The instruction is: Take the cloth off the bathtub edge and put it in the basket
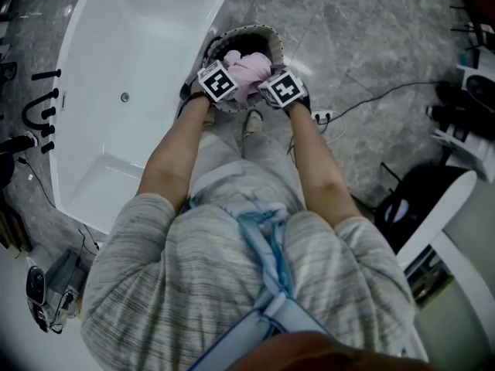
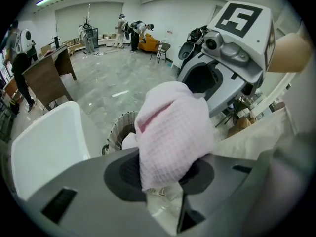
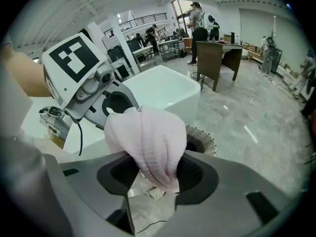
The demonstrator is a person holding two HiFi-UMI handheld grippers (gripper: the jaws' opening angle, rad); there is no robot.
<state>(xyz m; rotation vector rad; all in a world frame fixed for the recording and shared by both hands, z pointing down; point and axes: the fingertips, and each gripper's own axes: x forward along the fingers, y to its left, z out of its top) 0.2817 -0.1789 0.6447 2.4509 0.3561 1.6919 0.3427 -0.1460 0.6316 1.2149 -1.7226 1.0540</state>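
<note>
The grey marble floor (image 1: 371, 45) carries a white bathtub (image 1: 139, 76), a basket (image 1: 240, 29) just beside it, and a cable (image 1: 379, 95) near a power strip (image 1: 322, 116).

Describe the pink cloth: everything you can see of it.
The pink cloth is soft, pale, waffle-textured fabric, bunched into a crumpled mound. It sits over the mouth of the woven basket, clear of the bathtub. One fold is pinched between the jaws of the left hand-held gripper, another in the right hand-held gripper. Its underside is hidden.
</note>
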